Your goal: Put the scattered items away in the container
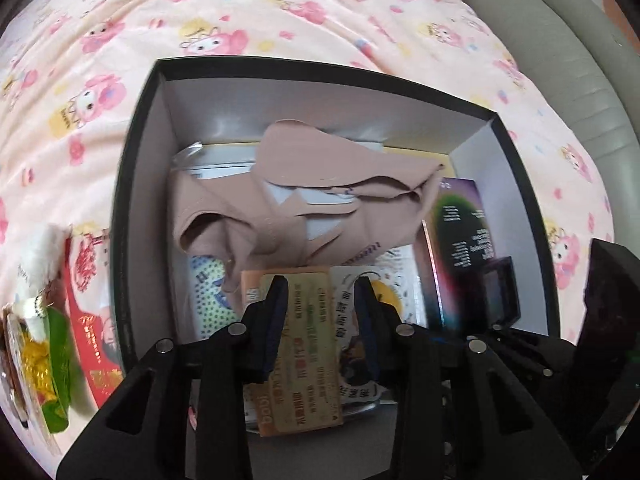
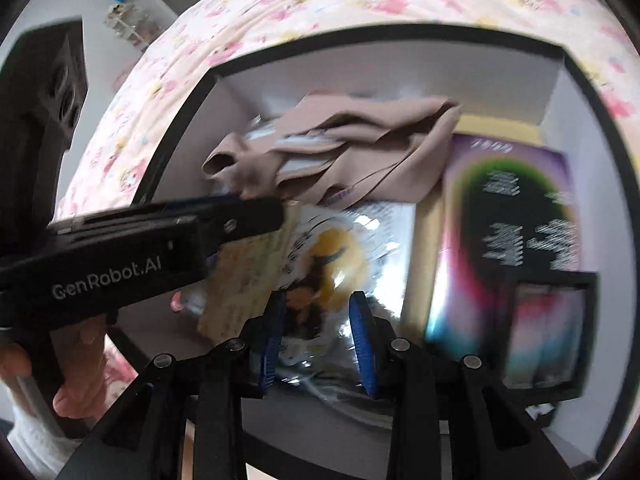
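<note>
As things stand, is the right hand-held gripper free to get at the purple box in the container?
Probably yes: the purple box lies uncovered beside the right hand-held gripper, whose jaws hold nothing.

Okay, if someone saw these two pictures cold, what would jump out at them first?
Most likely the big black box with white inner walls, sitting on a pink cartoon-print bedsheet, with a crumpled beige garment lying on top of the packets inside. Next, the left gripper poised over the box with a yellowish printed packet between its fingers. A purple rainbow-coloured carton stands along the box's right side.
</note>
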The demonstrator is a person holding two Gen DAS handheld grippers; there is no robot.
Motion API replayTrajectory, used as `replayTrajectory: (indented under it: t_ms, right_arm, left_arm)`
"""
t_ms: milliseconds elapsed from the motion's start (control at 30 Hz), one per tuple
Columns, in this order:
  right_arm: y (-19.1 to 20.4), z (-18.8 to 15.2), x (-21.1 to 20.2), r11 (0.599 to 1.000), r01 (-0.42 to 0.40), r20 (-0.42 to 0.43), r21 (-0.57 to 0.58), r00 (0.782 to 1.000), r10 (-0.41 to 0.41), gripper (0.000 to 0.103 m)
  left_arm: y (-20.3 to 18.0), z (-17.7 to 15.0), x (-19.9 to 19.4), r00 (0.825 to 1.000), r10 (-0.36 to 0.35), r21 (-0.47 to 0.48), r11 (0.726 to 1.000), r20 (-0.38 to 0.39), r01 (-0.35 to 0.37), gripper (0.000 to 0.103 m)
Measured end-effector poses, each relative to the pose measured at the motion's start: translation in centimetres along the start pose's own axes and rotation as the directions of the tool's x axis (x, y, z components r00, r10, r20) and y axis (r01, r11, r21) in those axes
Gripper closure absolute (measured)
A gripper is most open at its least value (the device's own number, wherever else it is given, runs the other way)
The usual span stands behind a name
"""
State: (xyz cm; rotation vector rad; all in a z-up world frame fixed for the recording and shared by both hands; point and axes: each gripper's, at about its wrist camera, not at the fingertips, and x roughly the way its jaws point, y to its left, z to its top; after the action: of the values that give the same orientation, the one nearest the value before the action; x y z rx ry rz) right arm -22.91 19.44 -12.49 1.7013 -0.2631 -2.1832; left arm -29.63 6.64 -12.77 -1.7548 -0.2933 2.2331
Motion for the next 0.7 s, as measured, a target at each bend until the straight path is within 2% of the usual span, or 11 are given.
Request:
replayTrajectory:
  t_ms: [67, 100, 233, 267, 300, 400, 467, 500, 567, 633, 700]
  right_arm:
    - [-0.3, 0.0, -0.8, 0.998, 0.054, 0.034, 0.016, 0.998, -0.055, 0.074]
    - [-0.7, 0.0, -1.7, 0.994, 0.110, 0.076, 0.027, 0.991, -0.112, 0.074]
    - [-1.7, -0.4, -5.8, 0.950, 0.301, 0.220, 0.084, 0.924, -0.312, 0.074]
    - [-2.1, -0.6, -6.8, 0.936, 0.335, 0.245, 0.105, 0.904, -0.351, 0.073]
    - [-2.4, -0.6, -7.1, 0.932, 0.346, 0.248, 0.108, 0.898, -0.362, 0.072]
    - [-3.0, -0.3, -7.3, 0.949, 0.298, 0.237, 0.106, 0.919, -0.315, 0.072]
    - [-3.1, -0.4, -7.1, 0.961, 0.250, 0.219, 0.120, 0.937, -0.271, 0.072]
    - [-3.1, -0.5, -6.6, 0.967, 0.226, 0.213, 0.121, 0.945, -0.247, 0.072]
    - [-2.8, -0.2, -6.1, 0.976, 0.186, 0.195, 0.114, 0.959, -0.206, 0.072]
    - [-2.5, -0.3, -5.7, 0.976, 0.191, 0.175, 0.103, 0.963, -0.207, 0.072]
    - [-2.1, -0.2, -4.5, 0.975, 0.203, 0.157, 0.092, 0.964, -0.216, 0.072]
  left_arm:
    - [-0.3, 0.0, 0.2, 0.999, -0.038, 0.011, 0.999, -0.013, 0.039, 0.067]
    - [-0.4, -0.1, 0.3, 0.997, -0.072, 0.024, 0.997, -0.028, 0.073, 0.067]
    - [-2.1, -0.4, 0.8, 0.979, -0.190, 0.070, 0.978, -0.081, 0.195, 0.067]
    - [-2.7, -0.8, 0.9, 0.978, -0.191, 0.085, 0.976, -0.082, 0.198, 0.067]
    - [-3.5, -1.0, 1.1, 0.981, -0.179, 0.096, 0.978, -0.070, 0.186, 0.067]
    - [-5.2, -1.5, 2.3, 0.986, -0.142, 0.116, 0.982, -0.086, 0.151, 0.068]
    - [-5.9, -2.0, 3.2, 0.991, -0.077, 0.129, 0.987, -0.114, 0.091, 0.069]
    - [-5.8, -2.1, 3.3, 0.993, -0.049, 0.122, 0.990, -0.110, 0.063, 0.072]
    - [-5.4, -2.0, 3.0, 0.994, -0.007, 0.095, 0.995, -0.107, 0.017, 0.072]
    - [-4.4, -1.7, 2.6, 0.995, 0.044, 0.060, 0.997, -0.092, -0.038, 0.072]
    - [-3.2, -1.6, 2.4, 0.996, 0.021, 0.015, 1.000, -0.092, -0.020, 0.073]
